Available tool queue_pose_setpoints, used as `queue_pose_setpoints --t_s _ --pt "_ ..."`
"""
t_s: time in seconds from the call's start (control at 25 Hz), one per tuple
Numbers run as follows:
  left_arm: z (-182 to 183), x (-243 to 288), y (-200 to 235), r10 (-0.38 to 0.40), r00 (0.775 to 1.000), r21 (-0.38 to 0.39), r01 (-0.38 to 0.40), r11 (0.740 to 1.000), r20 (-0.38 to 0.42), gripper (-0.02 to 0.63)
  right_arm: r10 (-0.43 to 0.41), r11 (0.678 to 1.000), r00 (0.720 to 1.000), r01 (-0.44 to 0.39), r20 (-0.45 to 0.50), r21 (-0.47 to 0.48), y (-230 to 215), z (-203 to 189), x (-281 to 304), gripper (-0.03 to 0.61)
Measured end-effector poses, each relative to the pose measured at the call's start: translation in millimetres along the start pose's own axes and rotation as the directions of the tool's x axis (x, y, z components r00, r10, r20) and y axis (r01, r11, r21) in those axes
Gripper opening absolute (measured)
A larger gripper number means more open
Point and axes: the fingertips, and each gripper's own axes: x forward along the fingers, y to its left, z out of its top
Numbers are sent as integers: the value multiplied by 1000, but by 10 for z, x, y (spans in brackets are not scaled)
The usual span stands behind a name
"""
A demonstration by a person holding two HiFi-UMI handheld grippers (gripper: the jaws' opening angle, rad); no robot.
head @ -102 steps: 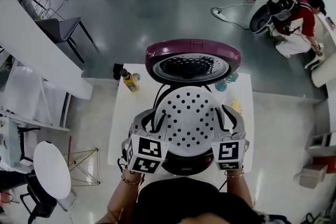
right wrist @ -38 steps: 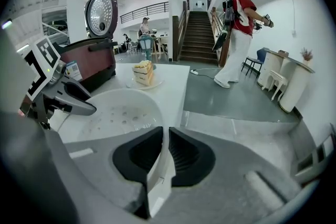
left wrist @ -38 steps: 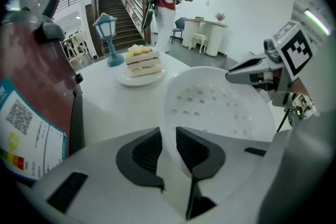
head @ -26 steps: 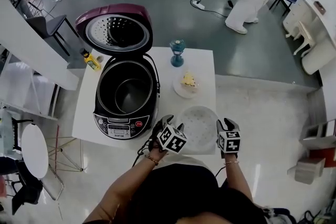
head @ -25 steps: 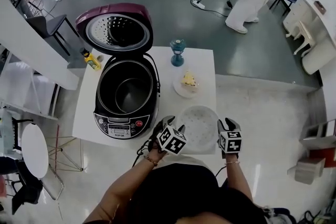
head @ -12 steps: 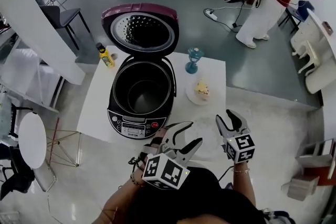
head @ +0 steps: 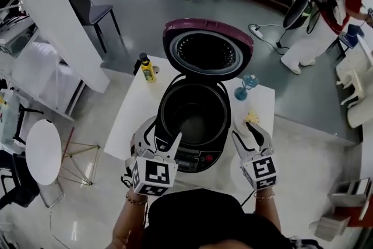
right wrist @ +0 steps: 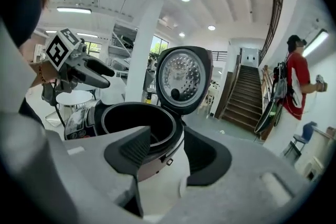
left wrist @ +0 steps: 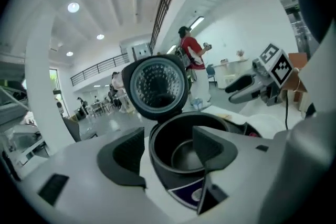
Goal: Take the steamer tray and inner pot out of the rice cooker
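Pot (head: 197, 121) sits between left claw (head: 158, 143) and right claw (head: 247, 136), opening empty.

Your rice cooker (head: 165, 119) sits mid-counter (head: 135, 111), maroon lid (head: 208, 51) flipped up and standing open at its 12 o'clock edge, control panel (head: 185, 159) at 6 o'clock facing you. The dark inner pot (head: 197, 124) sits upright down inside it, its bottom showing.

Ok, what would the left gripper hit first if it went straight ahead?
Probably the cooker, at its front rim, though depth is unclear. The left gripper has just been opening, with nothing gripped.
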Motion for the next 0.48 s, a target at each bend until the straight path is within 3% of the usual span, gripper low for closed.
queue_pose_setpoints --t_s 0.2,0.36,0.48 --pt "-333 282 388 -62 988 69 72 995 -138 321 -94 989 994 87 -53 -121 106 218 309 183" --pt "-464 597 477 -131 969 125 160 979 -211 325 -92 986 984 68 -153 -155 209 119 627 183" --pt "-526 835 473 -190 951 120 224 967 -243 327 -143 983 968 115 -207 -144 188 76 768 183"
